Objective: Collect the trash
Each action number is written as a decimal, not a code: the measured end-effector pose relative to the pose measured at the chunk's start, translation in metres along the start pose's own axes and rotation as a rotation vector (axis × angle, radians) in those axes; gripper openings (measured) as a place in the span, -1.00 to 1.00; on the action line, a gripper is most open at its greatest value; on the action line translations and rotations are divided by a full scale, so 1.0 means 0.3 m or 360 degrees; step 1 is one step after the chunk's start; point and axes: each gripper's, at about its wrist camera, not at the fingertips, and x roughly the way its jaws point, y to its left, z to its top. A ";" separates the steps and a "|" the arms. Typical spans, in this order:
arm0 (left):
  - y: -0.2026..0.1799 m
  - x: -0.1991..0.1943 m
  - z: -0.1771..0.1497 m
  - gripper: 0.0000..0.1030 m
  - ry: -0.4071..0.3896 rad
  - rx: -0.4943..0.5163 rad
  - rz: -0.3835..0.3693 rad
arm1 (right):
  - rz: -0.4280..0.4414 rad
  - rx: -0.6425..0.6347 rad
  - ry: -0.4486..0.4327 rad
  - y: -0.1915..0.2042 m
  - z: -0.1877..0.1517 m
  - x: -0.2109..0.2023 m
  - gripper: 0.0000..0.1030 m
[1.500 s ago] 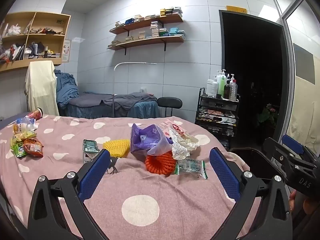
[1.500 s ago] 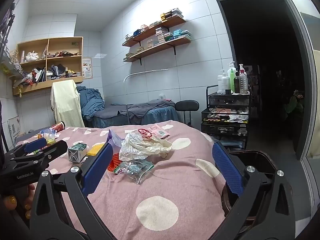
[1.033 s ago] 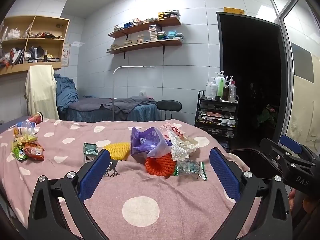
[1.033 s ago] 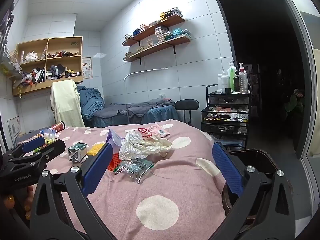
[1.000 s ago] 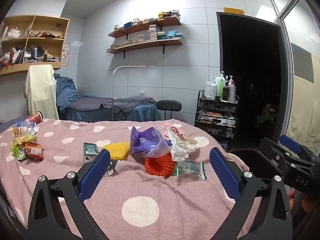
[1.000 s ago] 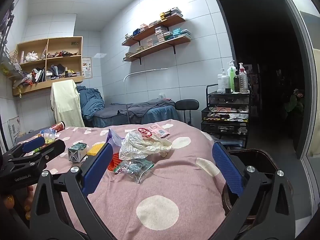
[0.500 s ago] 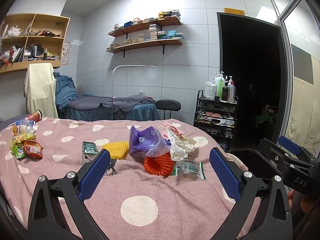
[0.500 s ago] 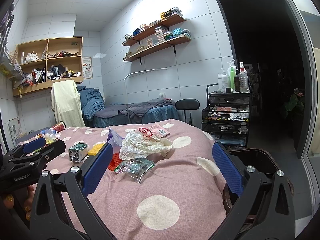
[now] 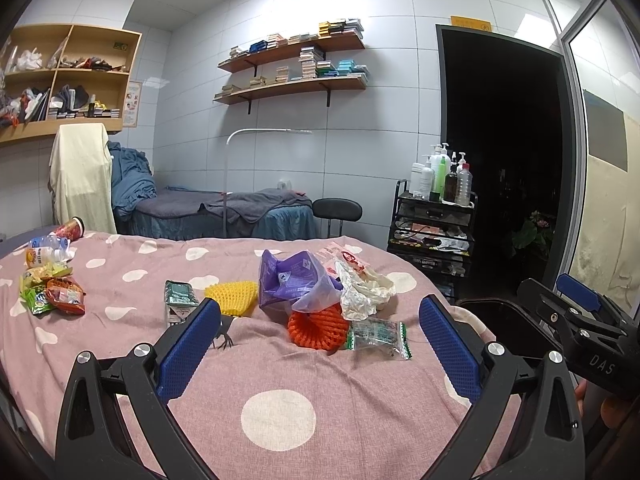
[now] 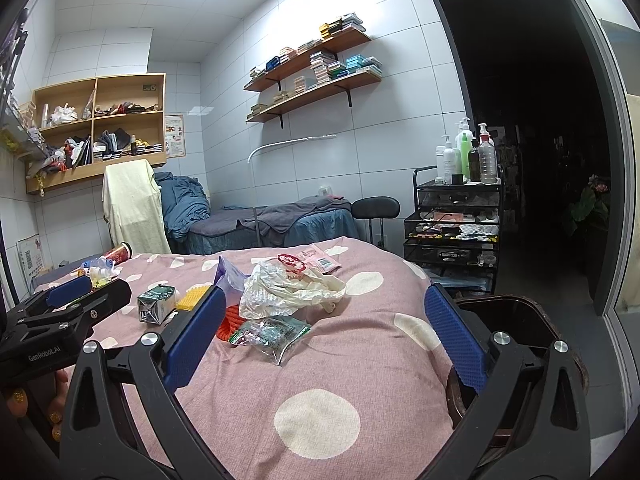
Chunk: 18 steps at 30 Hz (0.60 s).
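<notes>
The trash lies in a loose heap near the middle of the bed covered in a pink bedspread with white dots [image 9: 280, 376], ahead of both your tools. Nearest you is a crinkled clear wrapper with green print [image 9: 378, 332], touching a round orange foam net sleeve [image 9: 316, 325] on its left. Just behind them, a crumpled white plastic bag [image 9: 366, 290] rests against a purple plastic pouch [image 9: 292, 280]. A pink flat packet [image 10: 320, 258] lies on the far side of the heap. To the left of the heap are a yellow foam net [image 9: 234, 296] and a small green drink carton [image 9: 178, 306], standing apart from each other. Well apart, at the far left edge of the bed, sits a second cluster of bright green and orange snack wrappers [image 9: 52, 294], with a plastic bottle [image 9: 46, 248] and a red paper cup [image 9: 70, 229] lying beyond it.

Your left hand-held gripper [image 9: 320, 350] hovers released, its blue pads spread wide and grasping nothing. Your right hand-held gripper [image 10: 326, 340] is likewise released and empty. Off the bed's right edge stands a dark round bin [image 10: 516, 320], close beside the right gripper.
</notes>
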 end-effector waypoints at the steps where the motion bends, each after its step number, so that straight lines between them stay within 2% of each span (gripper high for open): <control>1: -0.001 0.000 0.000 0.90 -0.0001 0.0001 0.0003 | 0.0000 0.0000 0.0001 0.000 0.000 0.000 0.91; 18: 0.001 0.005 -0.010 0.90 0.0004 -0.0004 0.0003 | 0.0002 0.0004 0.0006 0.000 -0.005 0.003 0.91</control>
